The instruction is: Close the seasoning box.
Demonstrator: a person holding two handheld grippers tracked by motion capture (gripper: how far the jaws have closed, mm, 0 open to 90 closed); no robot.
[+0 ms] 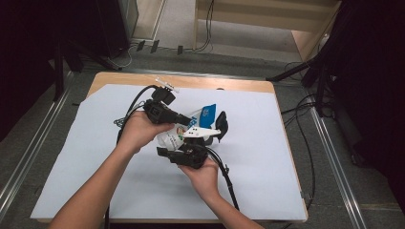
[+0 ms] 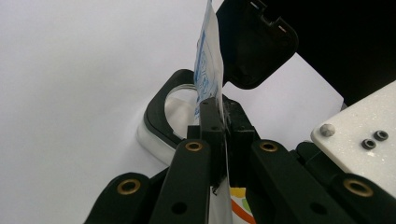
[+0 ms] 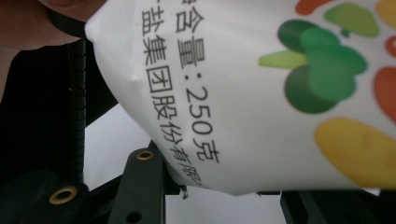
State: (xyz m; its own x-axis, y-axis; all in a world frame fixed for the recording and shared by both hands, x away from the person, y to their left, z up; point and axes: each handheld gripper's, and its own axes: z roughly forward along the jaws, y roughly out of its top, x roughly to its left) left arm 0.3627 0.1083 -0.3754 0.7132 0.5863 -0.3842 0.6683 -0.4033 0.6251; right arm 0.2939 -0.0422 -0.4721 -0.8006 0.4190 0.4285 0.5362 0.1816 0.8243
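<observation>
Both forearms come in from the near edge of the desk [image 1: 71, 191], which is covered by a pale sheet, and the two hands meet over its middle. Between them hangs a white printed pouch [image 1: 184, 131] with a blue top and coloured vegetable drawings.

Seen along the left gripper [image 1: 179, 118], the fingers [image 2: 212, 135] are pressed tight on the thin flat edge of the pouch [image 2: 208, 65], which stands up between them like a blade. Seen along the right gripper [image 1: 203, 138], the bag's fuller, printed body [image 3: 261, 93] sits low between the fingers [image 3: 140, 182]; they stand at a middling width, and whether the pads really press on it I cannot tell, since the bag hides them.

Just beyond the pouch, on the sheet, stands a small clear container with a black rim [image 2: 161, 116] and its black flip lid [image 2: 259, 42] swung open. In the high view that lid [image 1: 221, 123] sits right behind the bag.

As I judge it, the work is filling the container from the pouch. Done so far: the pouch is lifted off the desk, held by its edge, and brought beside the open mouth, and the lid is already up. Not yet done, as far as shows: nothing seems to be flowing, I cannot tell whether the pouch is torn open, and the tipping over the rim and closing of the lid remain.
</observation>
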